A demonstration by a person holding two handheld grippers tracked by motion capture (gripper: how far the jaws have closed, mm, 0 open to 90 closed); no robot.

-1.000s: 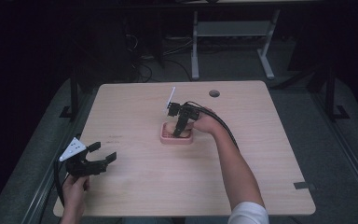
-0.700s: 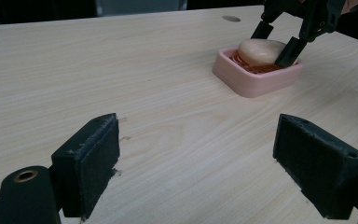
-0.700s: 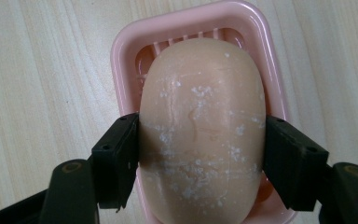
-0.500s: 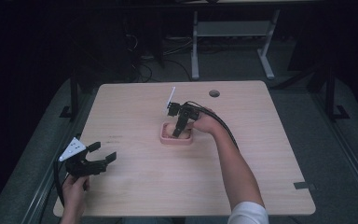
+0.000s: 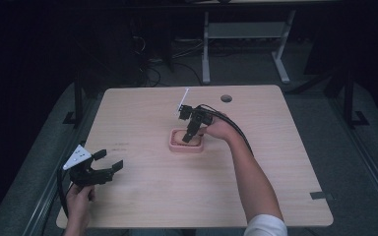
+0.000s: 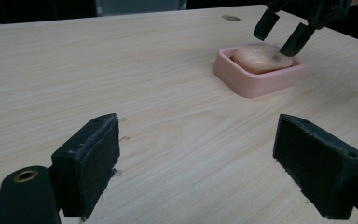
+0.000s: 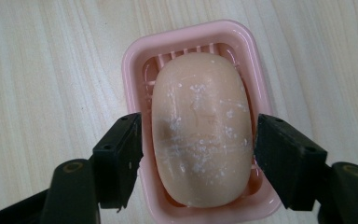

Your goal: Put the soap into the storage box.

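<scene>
A soap dish [image 5: 185, 146] sits near the middle of the table [image 5: 256, 132], slightly toward the far side, with a bar of soap [image 7: 201, 126] lying in it. The right gripper [image 5: 190, 136] hangs directly over the dish, one jaw on either side of the soap and a little apart from it. The left gripper [image 5: 109, 163] is at the near left corner, well apart from the dish, which lies ahead of it and to its right. A round hole [image 5: 226, 98] lies behind the dish, near the far edge.

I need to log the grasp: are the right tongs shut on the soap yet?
Open. The right tongs straddle the soap lying in the pink dish; their jaws flank its sides, with slim gaps visible.
</scene>
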